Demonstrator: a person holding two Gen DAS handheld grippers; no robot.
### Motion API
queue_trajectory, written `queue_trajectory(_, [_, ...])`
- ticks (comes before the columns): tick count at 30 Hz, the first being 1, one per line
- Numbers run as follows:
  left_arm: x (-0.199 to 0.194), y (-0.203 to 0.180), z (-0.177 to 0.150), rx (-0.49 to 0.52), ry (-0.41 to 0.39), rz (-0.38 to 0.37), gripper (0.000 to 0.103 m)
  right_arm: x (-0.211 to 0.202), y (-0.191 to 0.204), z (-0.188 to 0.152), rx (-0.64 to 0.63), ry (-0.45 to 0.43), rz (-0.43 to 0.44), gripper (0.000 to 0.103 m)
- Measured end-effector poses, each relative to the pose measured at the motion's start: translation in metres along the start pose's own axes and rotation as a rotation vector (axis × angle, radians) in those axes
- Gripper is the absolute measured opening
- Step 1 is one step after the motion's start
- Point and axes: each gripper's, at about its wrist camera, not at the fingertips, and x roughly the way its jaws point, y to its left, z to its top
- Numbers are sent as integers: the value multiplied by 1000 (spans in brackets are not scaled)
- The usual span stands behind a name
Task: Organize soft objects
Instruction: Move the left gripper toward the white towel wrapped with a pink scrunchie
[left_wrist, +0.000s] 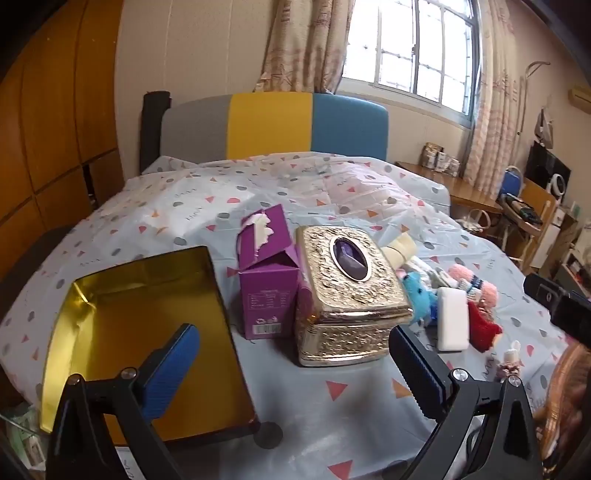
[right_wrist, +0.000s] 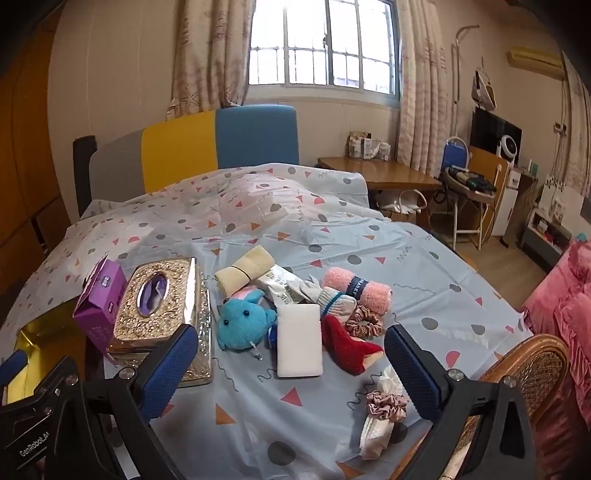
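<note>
A pile of soft things lies on the patterned table cover: a blue plush toy (right_wrist: 243, 323), a white sponge block (right_wrist: 298, 339), a red sock (right_wrist: 349, 345), a pink rolled towel (right_wrist: 356, 290), a striped glove (right_wrist: 332, 301), a beige cloth roll (right_wrist: 243, 275) and scrunchies (right_wrist: 386, 404). An open gold-lined box (left_wrist: 140, 336) sits at the left. My left gripper (left_wrist: 295, 373) is open and empty, before the gold tissue box (left_wrist: 351, 291). My right gripper (right_wrist: 291, 373) is open and empty, just short of the sponge.
A purple carton (left_wrist: 267, 280) stands beside the gold tissue box (right_wrist: 162, 314). A wicker chair (right_wrist: 524, 373) is at the right table edge. The blue plush (left_wrist: 419, 295) and sponge (left_wrist: 452, 319) lie right of the tissue box. A headboard, desk and window are behind.
</note>
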Motion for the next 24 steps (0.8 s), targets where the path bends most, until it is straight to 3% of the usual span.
queue_trajectory(4, [8, -3, -1, -10, 4, -83, 103, -1, -23, 5, 42, -1, -37, 103])
queue_trajectory(9, [1, -2, -6, -23, 19, -136, 103, -1, -51, 11, 83, 7, -75, 103])
queue_trajectory(16, [9, -23, -14, 63, 44, -167, 103, 2, -84, 14, 166, 32, -88, 103])
queue_trajectory(21, [20, -37, -18, 154, 119, -213, 103, 9, -100, 14, 207, 94, -26, 103])
queue_trajectory(24, [25, -52, -18, 181, 99, -267, 103, 5, -108, 11, 216, 100, 9, 103])
